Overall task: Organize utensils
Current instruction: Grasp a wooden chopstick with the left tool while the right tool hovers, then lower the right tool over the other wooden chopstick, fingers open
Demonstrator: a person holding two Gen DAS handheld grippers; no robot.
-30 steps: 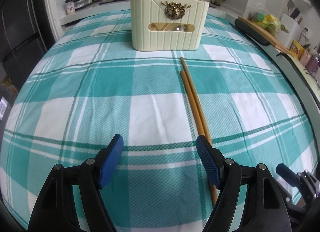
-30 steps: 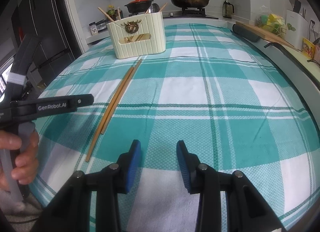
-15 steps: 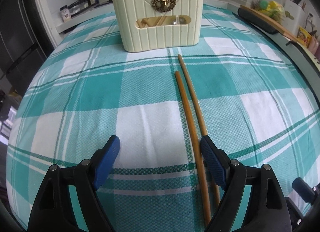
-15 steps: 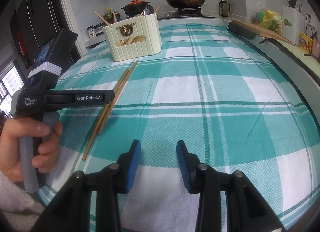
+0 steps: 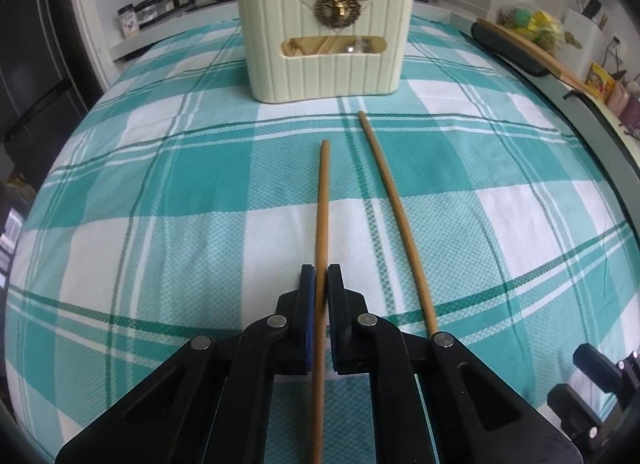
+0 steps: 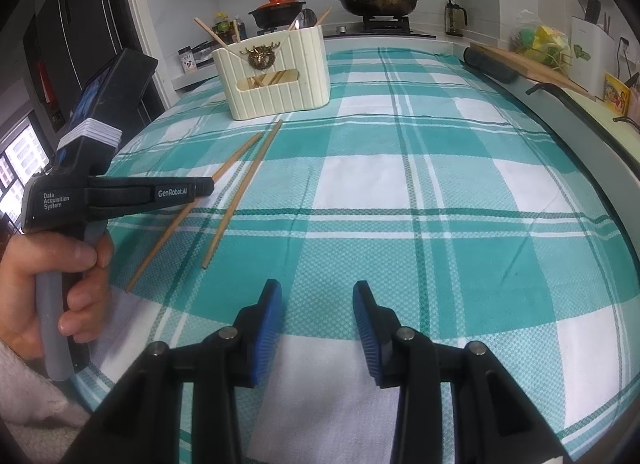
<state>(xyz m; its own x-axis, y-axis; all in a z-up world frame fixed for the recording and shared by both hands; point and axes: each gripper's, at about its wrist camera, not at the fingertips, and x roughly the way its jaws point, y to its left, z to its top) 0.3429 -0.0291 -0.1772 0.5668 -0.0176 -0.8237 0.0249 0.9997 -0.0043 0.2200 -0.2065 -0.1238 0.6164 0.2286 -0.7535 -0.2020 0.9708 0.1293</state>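
Here my left gripper (image 5: 321, 284) has just closed on one chopstick (image 5: 322, 204) lying on the checked tablecloth (image 5: 160, 224), its mate (image 5: 390, 216) just beside it; my right gripper (image 6: 317, 304) hangs open and empty. Beyond stands the cream holder (image 5: 324, 44), so next I likely lift and drop the stick in.

"GenRobot.AI", "Data Acquisition System": left gripper (image 6: 208, 186)

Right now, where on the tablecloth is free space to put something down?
Free: the wide checked cloth right of the loose chopstick, up to the table's right edge, and the patch before the right gripper. Crowded: the strip from the utensil holder down to the left gripper, holding one chopstick.
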